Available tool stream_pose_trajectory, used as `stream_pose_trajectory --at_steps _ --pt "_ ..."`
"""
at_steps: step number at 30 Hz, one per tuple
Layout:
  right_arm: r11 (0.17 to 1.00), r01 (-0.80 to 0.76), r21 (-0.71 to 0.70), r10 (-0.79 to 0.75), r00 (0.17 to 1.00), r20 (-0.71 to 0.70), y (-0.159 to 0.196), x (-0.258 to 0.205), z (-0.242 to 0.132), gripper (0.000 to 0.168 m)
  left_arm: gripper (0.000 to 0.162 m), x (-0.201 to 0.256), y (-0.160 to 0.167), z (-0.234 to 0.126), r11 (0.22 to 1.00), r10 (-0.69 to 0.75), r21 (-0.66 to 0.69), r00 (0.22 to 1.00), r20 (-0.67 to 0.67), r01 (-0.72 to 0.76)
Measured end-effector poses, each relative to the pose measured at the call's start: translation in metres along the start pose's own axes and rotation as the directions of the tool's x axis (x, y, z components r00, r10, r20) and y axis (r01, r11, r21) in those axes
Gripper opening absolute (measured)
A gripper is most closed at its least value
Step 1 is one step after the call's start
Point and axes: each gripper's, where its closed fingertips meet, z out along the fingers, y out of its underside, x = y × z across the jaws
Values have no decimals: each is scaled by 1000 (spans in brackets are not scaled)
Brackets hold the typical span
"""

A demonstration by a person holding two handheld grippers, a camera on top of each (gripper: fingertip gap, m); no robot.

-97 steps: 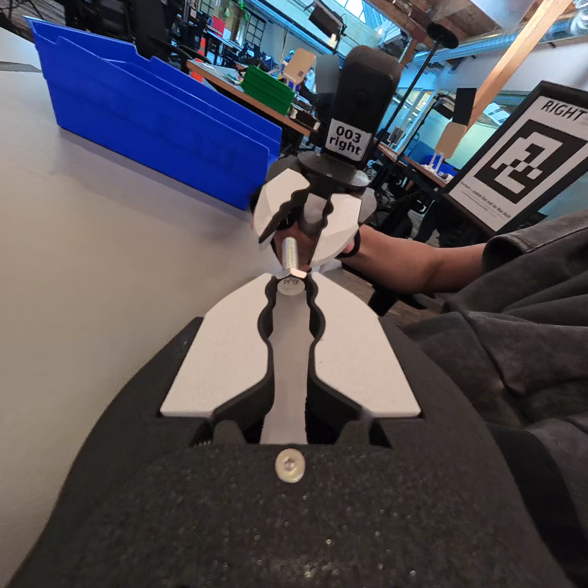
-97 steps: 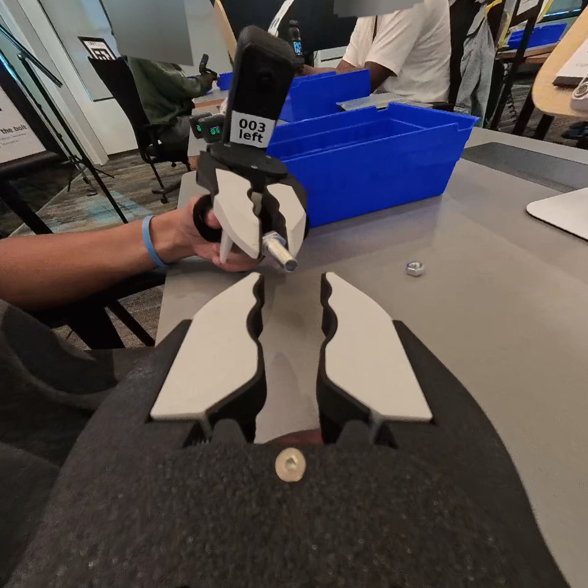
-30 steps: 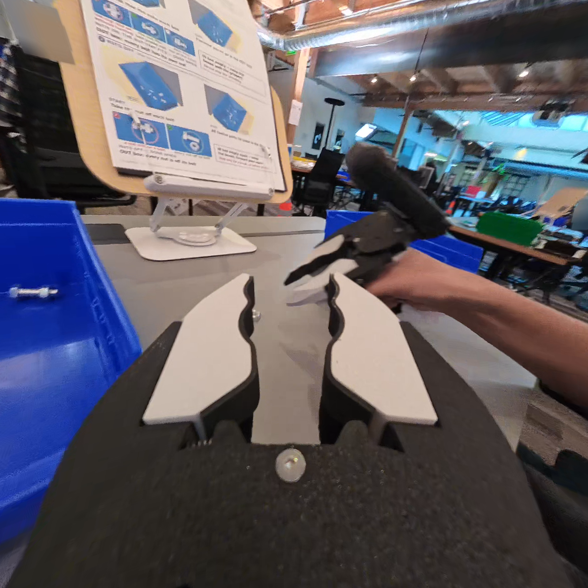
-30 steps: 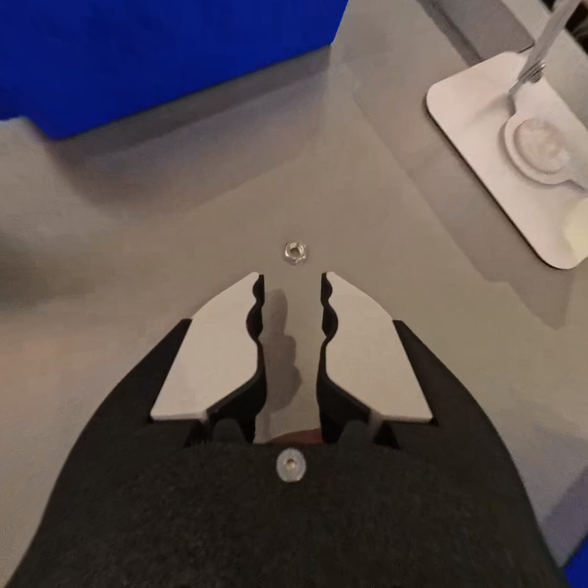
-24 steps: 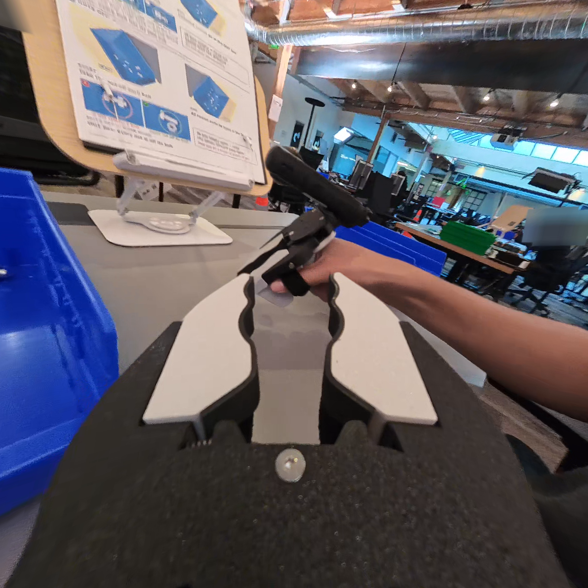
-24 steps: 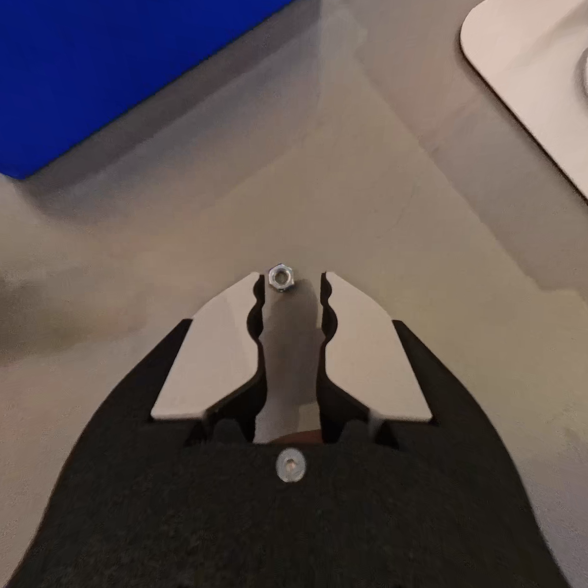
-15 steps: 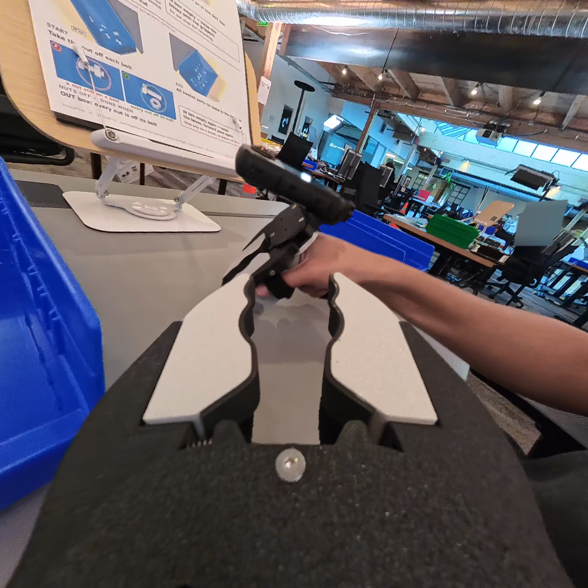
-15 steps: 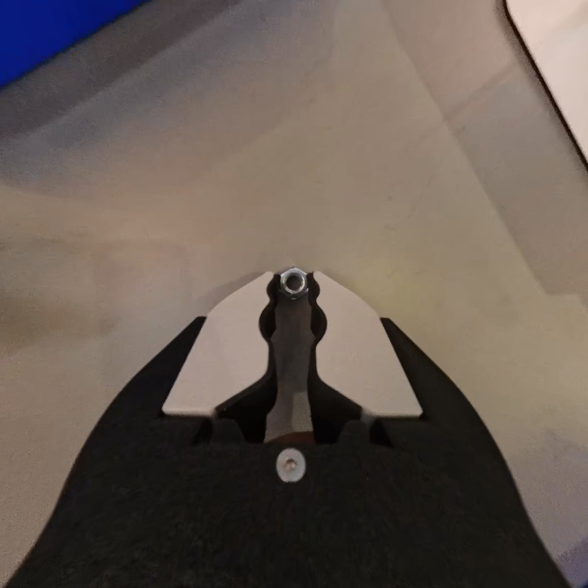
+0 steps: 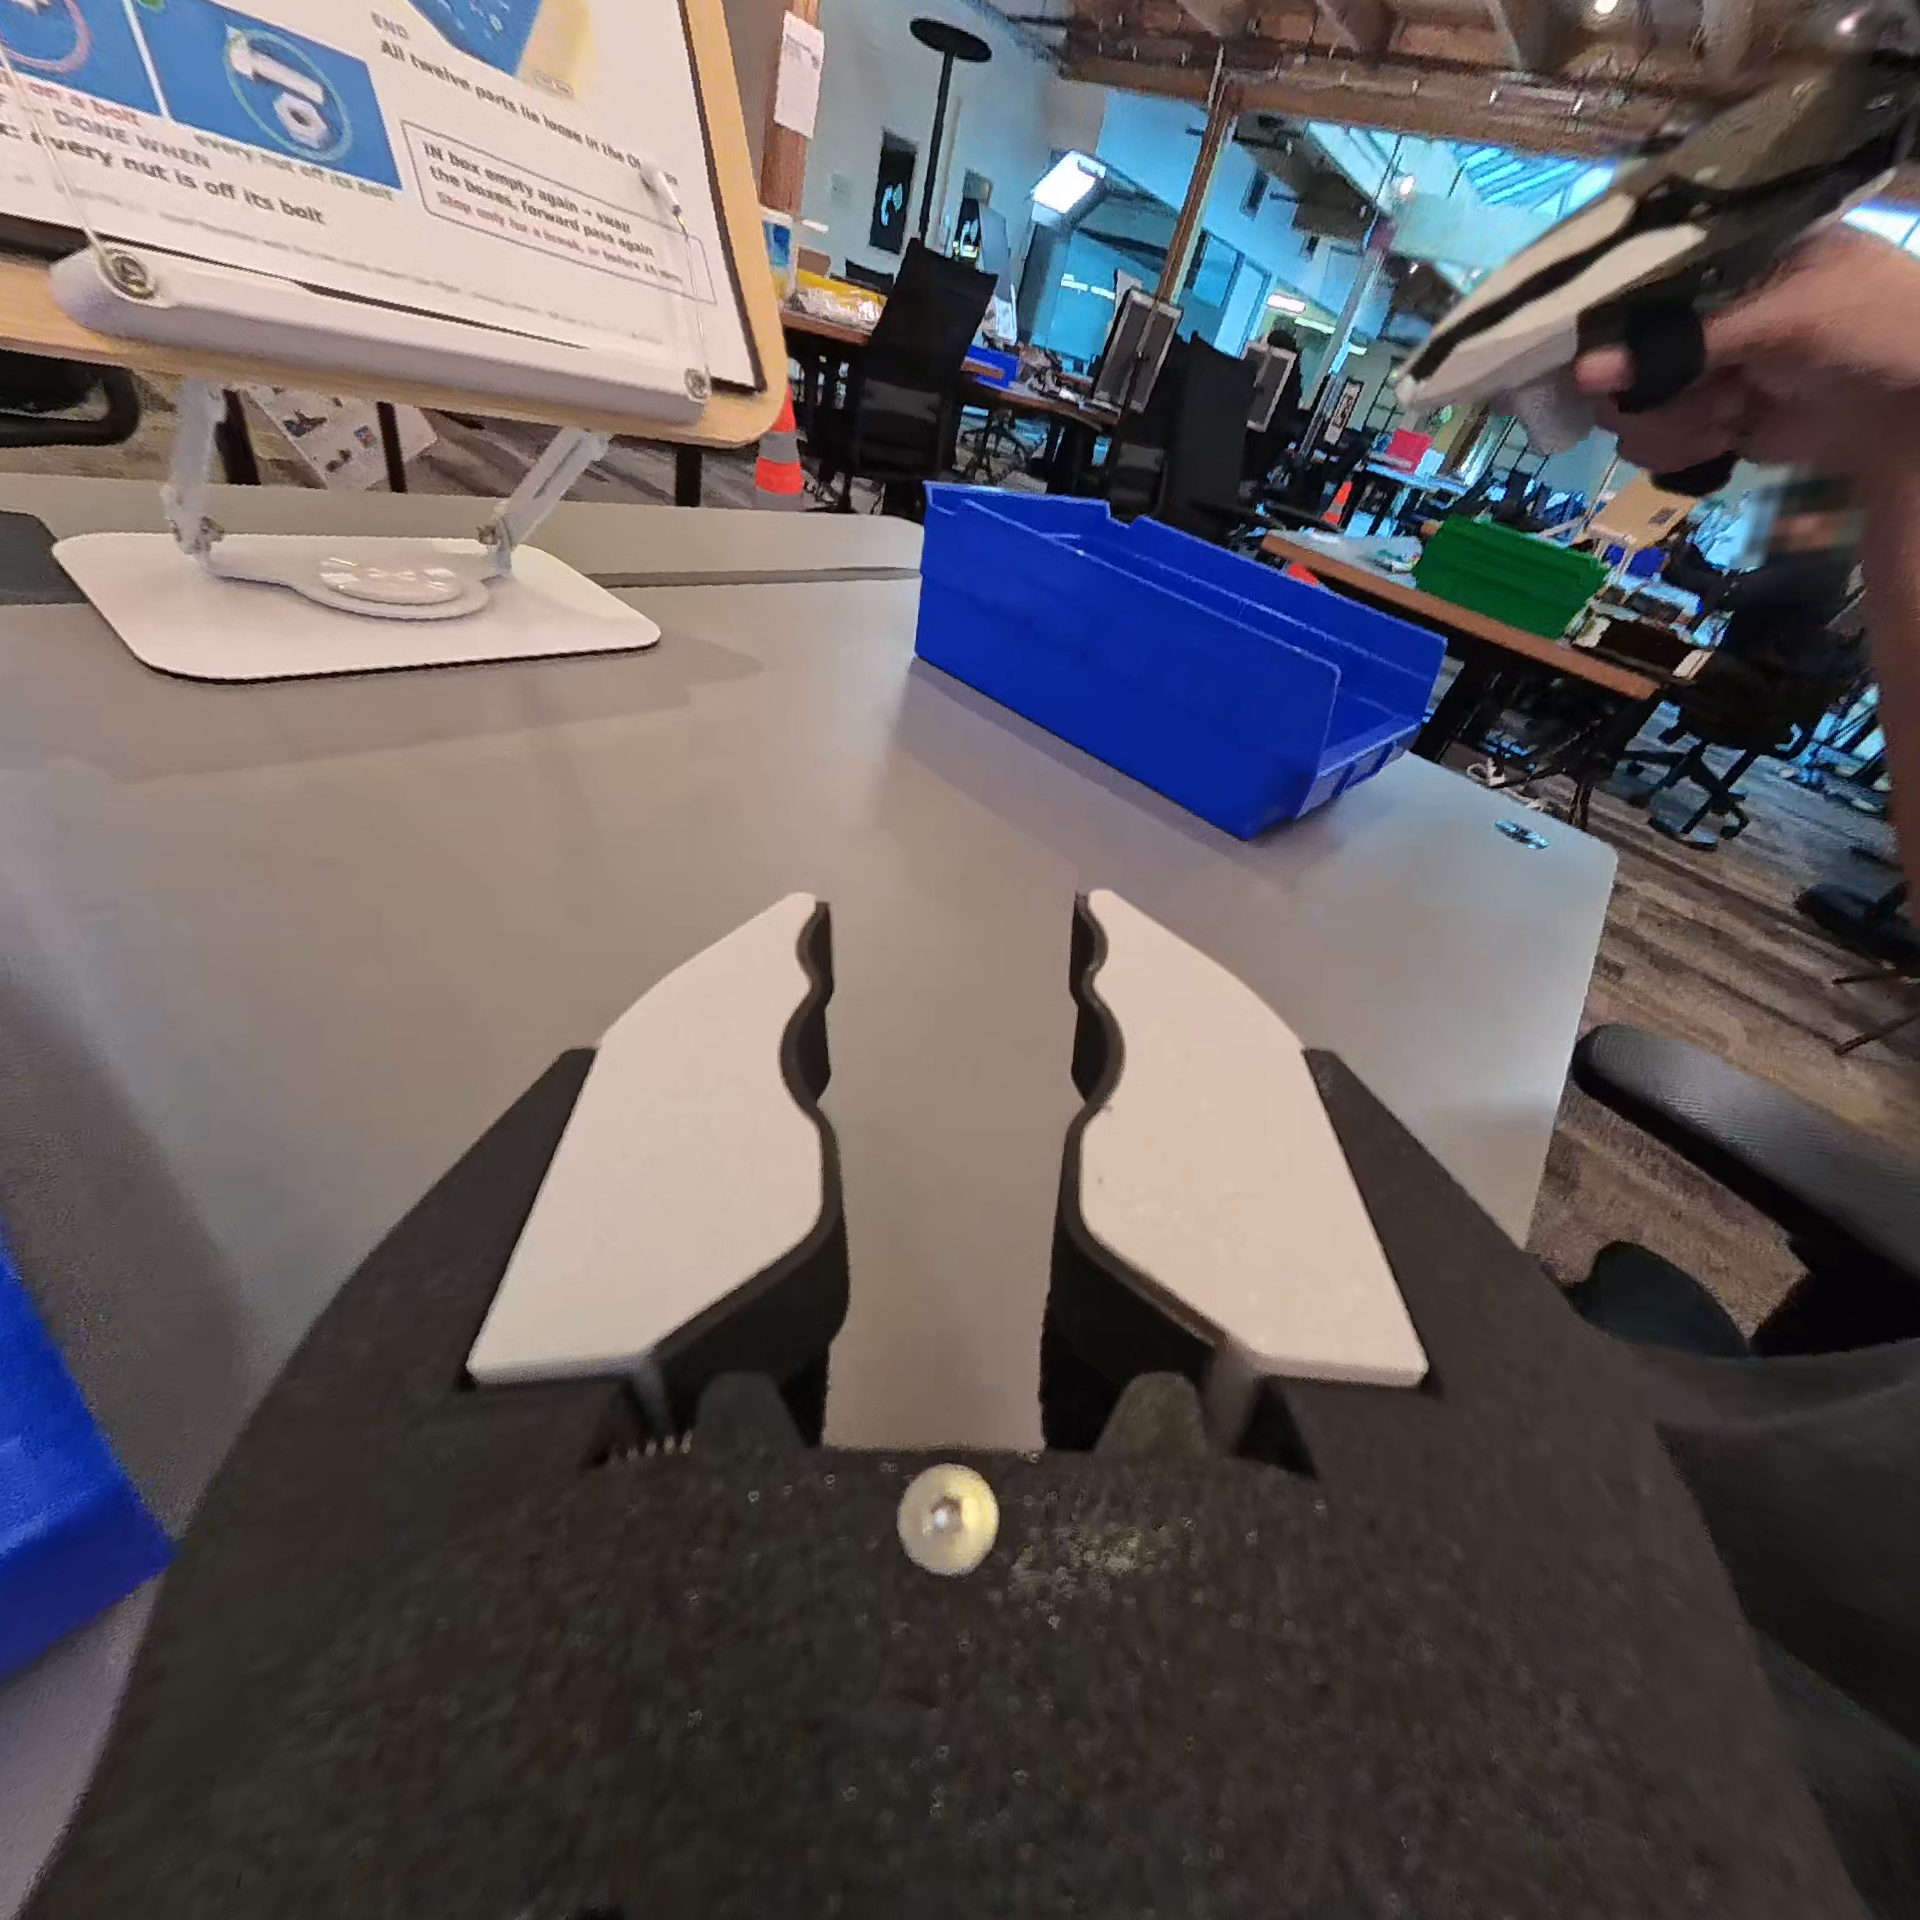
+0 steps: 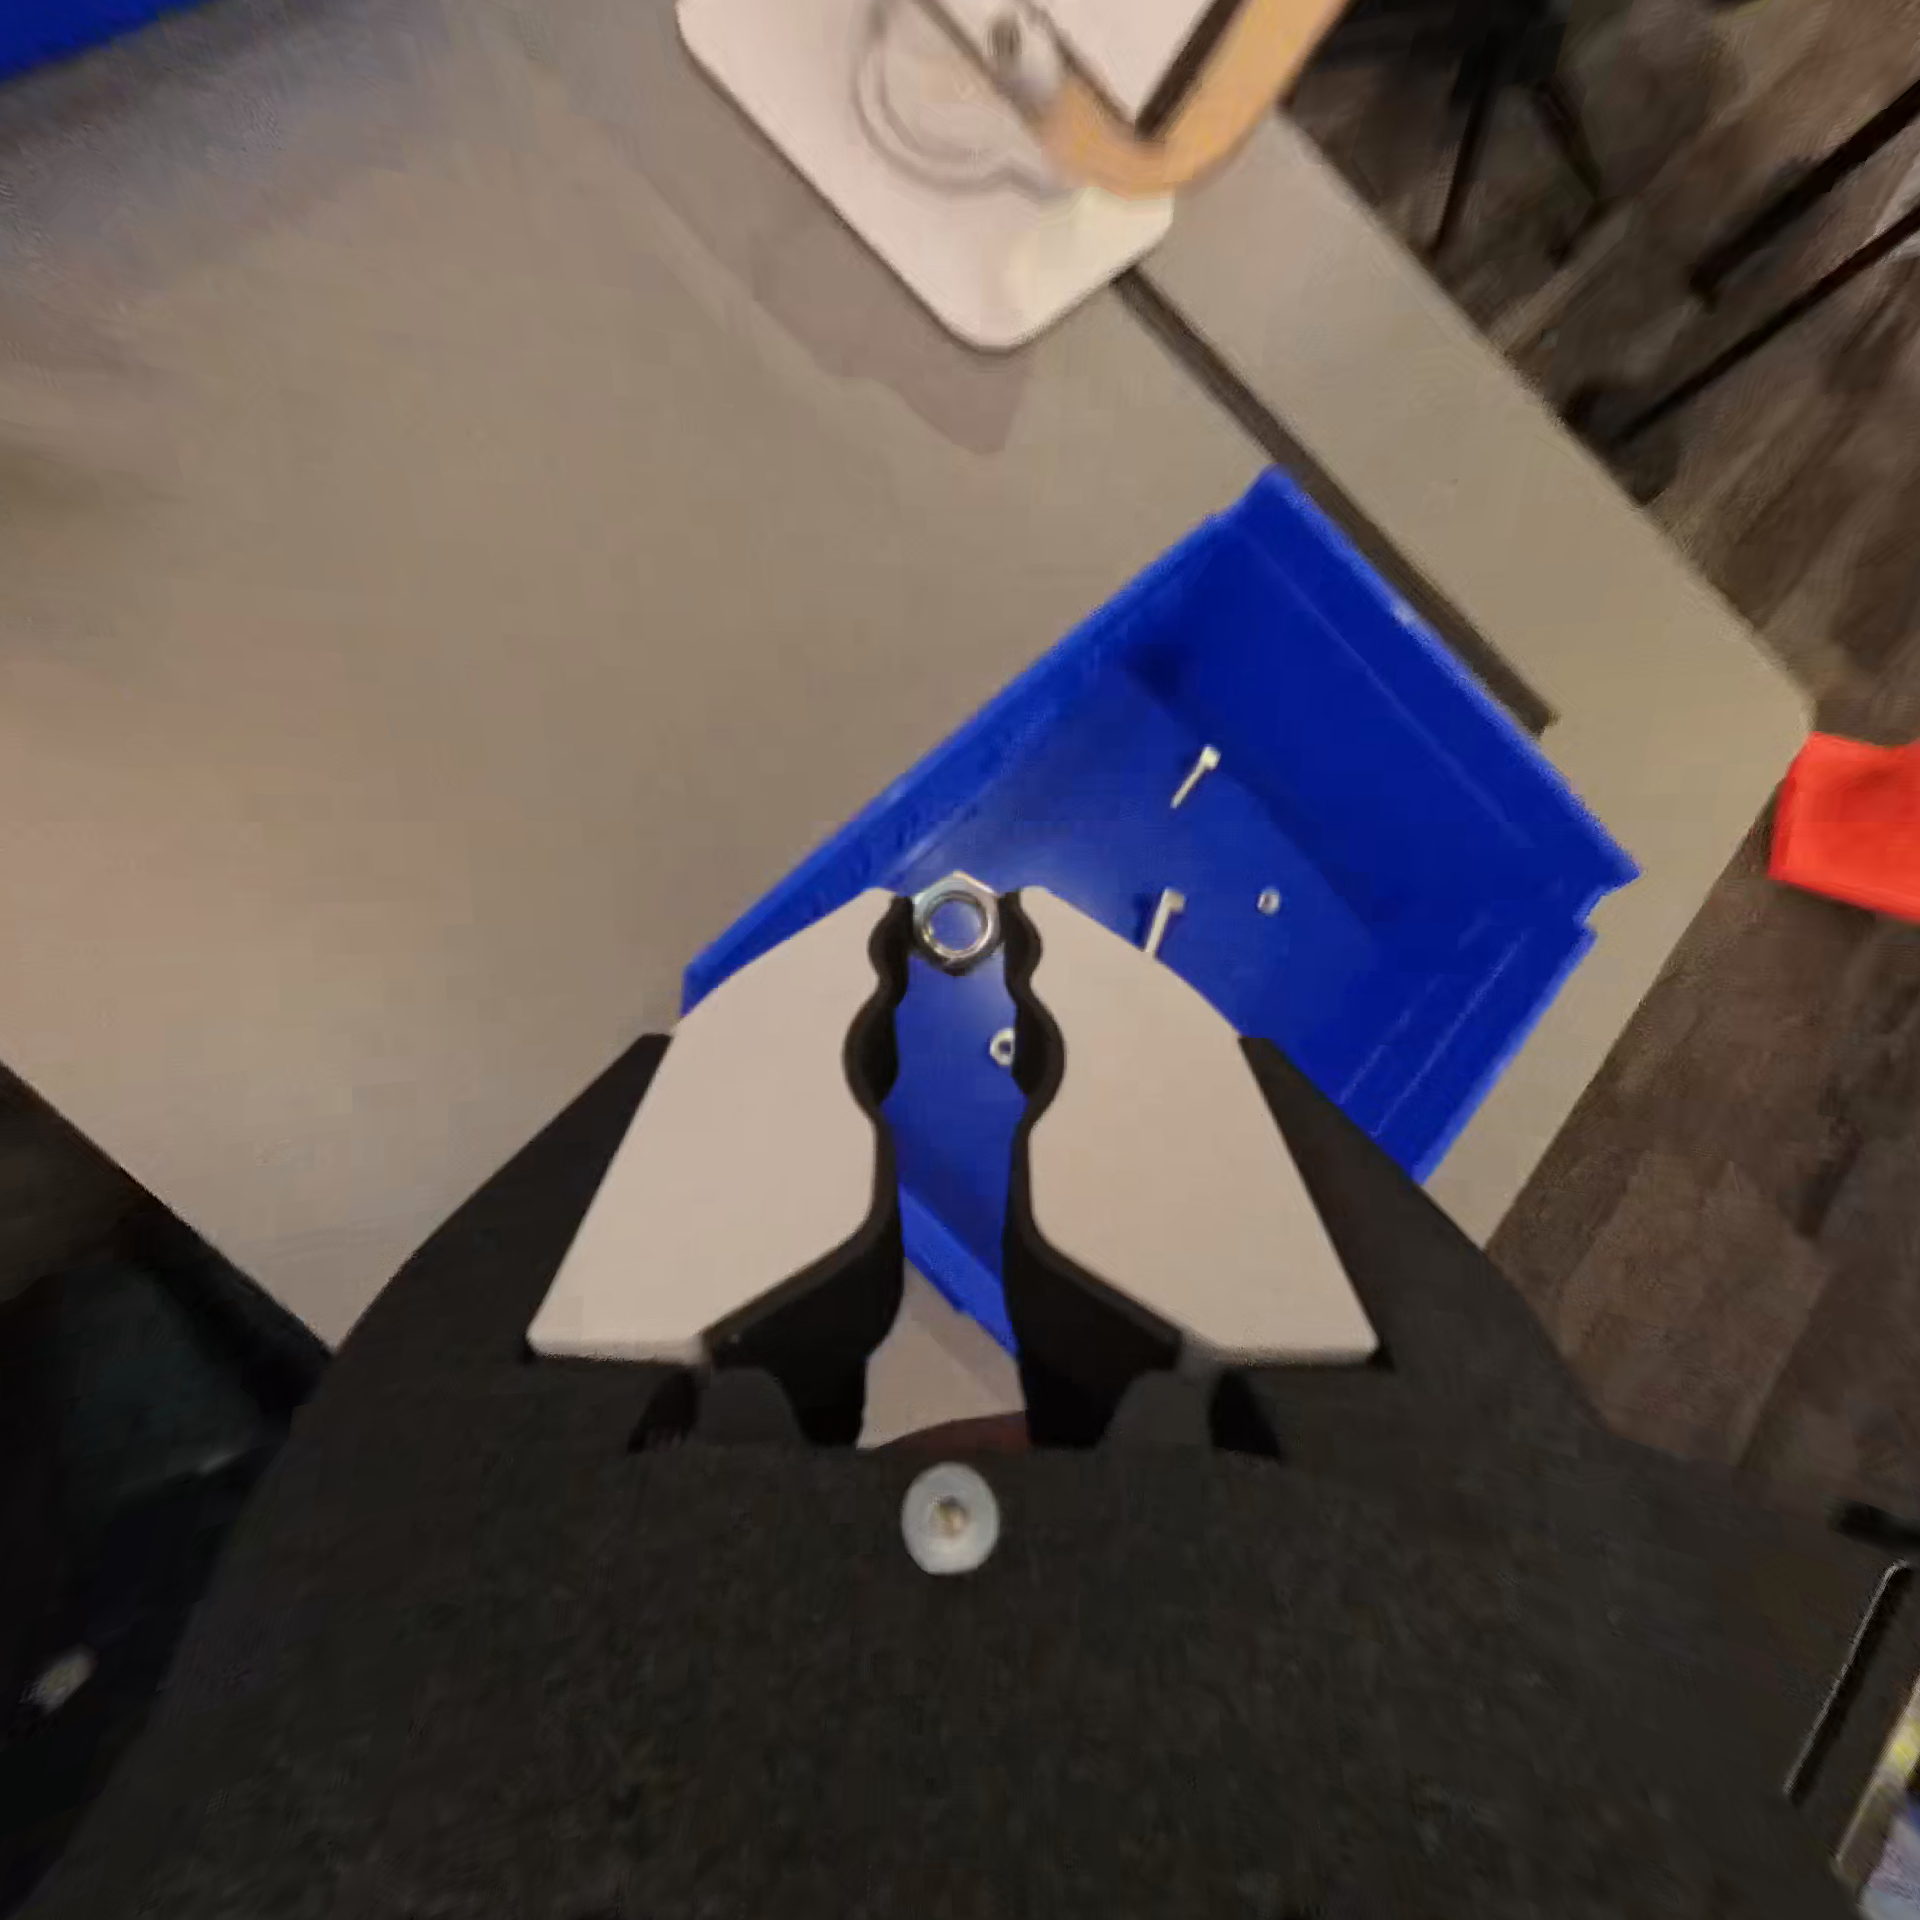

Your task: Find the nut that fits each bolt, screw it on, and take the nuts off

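My right gripper [image 10: 956, 914] is shut on a silver hex nut [image 10: 954, 923] held at its fingertips, high above a blue bin [image 10: 1351, 831]. Inside that bin lie two small bolts [image 10: 1195, 774] and loose small nuts [image 10: 1268, 900]. In the left wrist view my left gripper [image 9: 948, 914] is open and empty, low over the grey table [image 9: 416, 883]. The right gripper [image 9: 1507, 332] shows there too, raised at the upper right in a hand, blurred. The same blue bin [image 9: 1174, 644] stands on the table's far right.
A white stand [image 9: 343, 603] carrying an instruction board [image 9: 364, 156] is at the back left; its base shows in the right wrist view [image 10: 935, 208]. Another blue bin's corner [image 9: 52, 1455] is at the near left. The table's right edge [image 9: 1569, 1039] drops to a chair and floor. Tip to tip, the grippers are about 35 cm apart.
The right gripper closed on the nut lying on the table, lifted it and carried it over the blue bin. The left gripper let go of its bolt earlier and stays open.
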Motion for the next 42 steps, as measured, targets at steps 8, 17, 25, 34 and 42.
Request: stream_pose_trajectory --at_steps 8,17,25,34,42 --pt "890 -24 -455 101 984 145 134 37 74 18 43 3 4 3 999 21 -25 1000 7 -21" --pt "655 27 -756 60 994 87 195 48 88 17 44 1 4 0 1000 -19 -22 1000 -11 19" --pt "611 34 -791 9 999 50 204 53 95 20 43 11 9 4 998 37 -55 999 -22 -38" --pt "980 194 40 -197 978 70 9 -79 43 34 44 7 9 6 998 -25 -60 999 -25 24" --pt "683 -337 649 -69 854 516 -72 -210 86 28 43 4 27 12 984 -9 -178 999 36 15"
